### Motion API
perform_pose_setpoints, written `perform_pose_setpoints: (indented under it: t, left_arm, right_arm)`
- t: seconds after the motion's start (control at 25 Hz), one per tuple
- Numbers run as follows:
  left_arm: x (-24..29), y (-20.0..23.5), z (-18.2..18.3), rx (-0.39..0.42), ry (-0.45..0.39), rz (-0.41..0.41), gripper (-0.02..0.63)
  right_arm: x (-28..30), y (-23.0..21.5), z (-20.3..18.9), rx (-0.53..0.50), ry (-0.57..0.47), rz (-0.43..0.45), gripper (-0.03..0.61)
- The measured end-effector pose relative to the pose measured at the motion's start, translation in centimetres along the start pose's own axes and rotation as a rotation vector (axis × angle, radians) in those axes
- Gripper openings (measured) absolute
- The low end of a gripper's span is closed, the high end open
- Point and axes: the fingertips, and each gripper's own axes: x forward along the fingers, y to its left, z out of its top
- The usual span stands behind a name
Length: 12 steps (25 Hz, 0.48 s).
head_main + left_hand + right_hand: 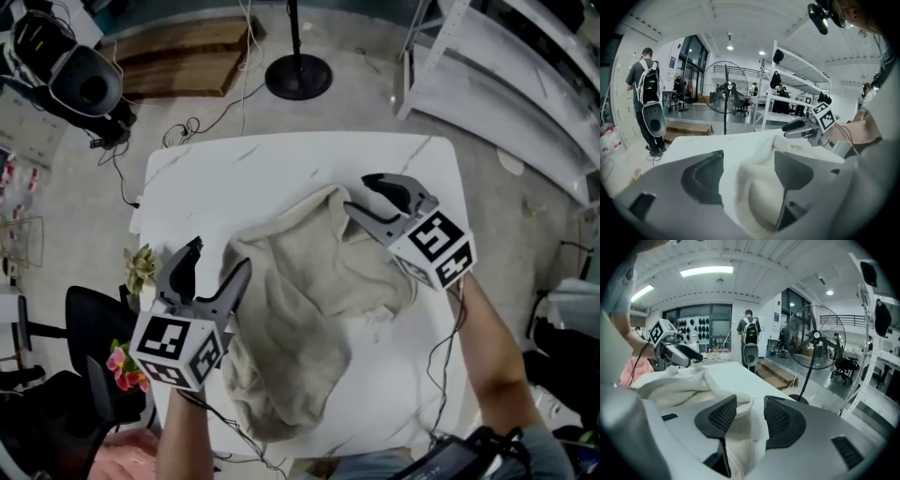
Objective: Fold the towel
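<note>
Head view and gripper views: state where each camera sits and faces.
Head view: on the person's head, steeply down at towel and table; left gripper, right gripper, forearms show.
Left gripper view: rides that gripper, looks past its jaws toward the right gripper.
Right gripper view: likewise, toward the left gripper.
Both share the pedestal fan.
</note>
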Motion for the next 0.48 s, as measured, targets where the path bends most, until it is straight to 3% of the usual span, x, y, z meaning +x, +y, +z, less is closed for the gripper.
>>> perform_pose_setpoints:
  t: [0.32, 0.48]
  left_arm:
    - [-6.2, -2.6, 0.5, 0.012, -0.011, -0.017, 0.331]
    - [-11.0, -4.2, -1.4, -0.002, -0.016, -0.003, 0.331]
  right_arm:
    - [-5.2, 3.3, 2.3, 0.012, -0.043, -0.020, 0.196]
    - [-7.8, 7.1, 2.2, 0.010, -0.040, -0.009, 0.196]
